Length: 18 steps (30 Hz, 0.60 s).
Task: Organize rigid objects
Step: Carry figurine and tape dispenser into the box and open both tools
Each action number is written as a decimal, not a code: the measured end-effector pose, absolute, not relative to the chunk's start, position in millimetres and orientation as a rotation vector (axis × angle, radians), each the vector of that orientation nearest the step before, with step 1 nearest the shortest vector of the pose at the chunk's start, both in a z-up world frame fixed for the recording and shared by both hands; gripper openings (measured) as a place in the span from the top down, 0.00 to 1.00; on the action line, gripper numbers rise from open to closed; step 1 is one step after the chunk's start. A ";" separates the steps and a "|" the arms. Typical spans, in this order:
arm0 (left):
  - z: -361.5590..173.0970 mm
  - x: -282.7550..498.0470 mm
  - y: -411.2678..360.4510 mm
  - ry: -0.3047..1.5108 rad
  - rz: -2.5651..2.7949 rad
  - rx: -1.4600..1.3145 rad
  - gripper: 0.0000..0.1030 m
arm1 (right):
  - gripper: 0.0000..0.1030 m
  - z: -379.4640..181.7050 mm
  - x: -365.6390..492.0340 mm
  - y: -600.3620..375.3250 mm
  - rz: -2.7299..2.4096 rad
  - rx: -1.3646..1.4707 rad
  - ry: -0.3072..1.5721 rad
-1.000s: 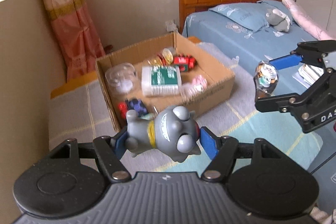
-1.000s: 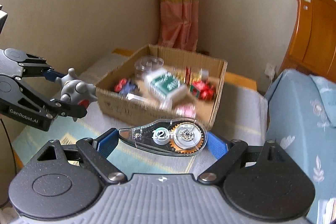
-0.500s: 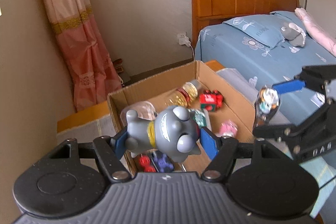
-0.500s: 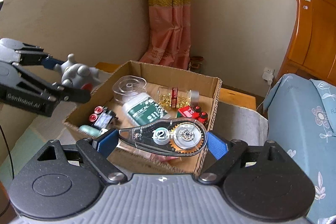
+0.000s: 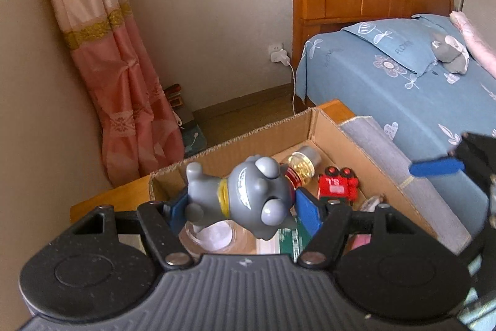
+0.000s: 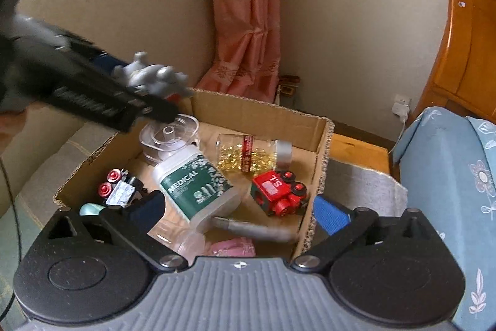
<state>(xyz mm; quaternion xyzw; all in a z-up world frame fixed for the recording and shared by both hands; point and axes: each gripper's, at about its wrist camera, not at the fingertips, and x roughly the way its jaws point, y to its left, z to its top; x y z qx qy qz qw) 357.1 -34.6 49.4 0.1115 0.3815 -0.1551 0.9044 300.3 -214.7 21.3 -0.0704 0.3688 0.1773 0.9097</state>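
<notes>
My left gripper (image 5: 241,207) is shut on a grey cartoon figurine (image 5: 248,197) and holds it above the open cardboard box (image 5: 325,126). In the right wrist view the figurine (image 6: 152,76) hangs over the box's far left corner. My right gripper (image 6: 238,211) is open and empty over the box (image 6: 322,151). A blurred grey-and-clear object (image 6: 251,231), apparently the tape dispenser, lies in the box just below the right gripper.
The box holds a green MEDICAL bottle (image 6: 198,185), a red toy train (image 6: 279,191), a jar of yellow capsules (image 6: 251,154), a clear round container (image 6: 170,135) and a small toy car (image 6: 121,188). A blue bed (image 5: 403,76) stands to the right, a pink curtain (image 5: 117,67) behind.
My right gripper opened and let the tape dispenser go into the box. My left gripper carried the figurine forward over the box's back part.
</notes>
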 end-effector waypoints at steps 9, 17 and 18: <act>37.4 395.0 -47.0 0.831 -0.301 0.222 0.32 | 0.00 20.6 288.1 -213.8 0.371 -0.157 0.768; 20.2 425.0 -45.6 0.874 -0.245 0.187 0.21 | 0.00 20.1 282.9 -219.7 0.360 -0.153 0.770; 20.3 424.8 -44.7 0.868 -0.232 0.184 0.12 | 0.00 19.8 281.9 -220.9 0.358 -0.151 0.769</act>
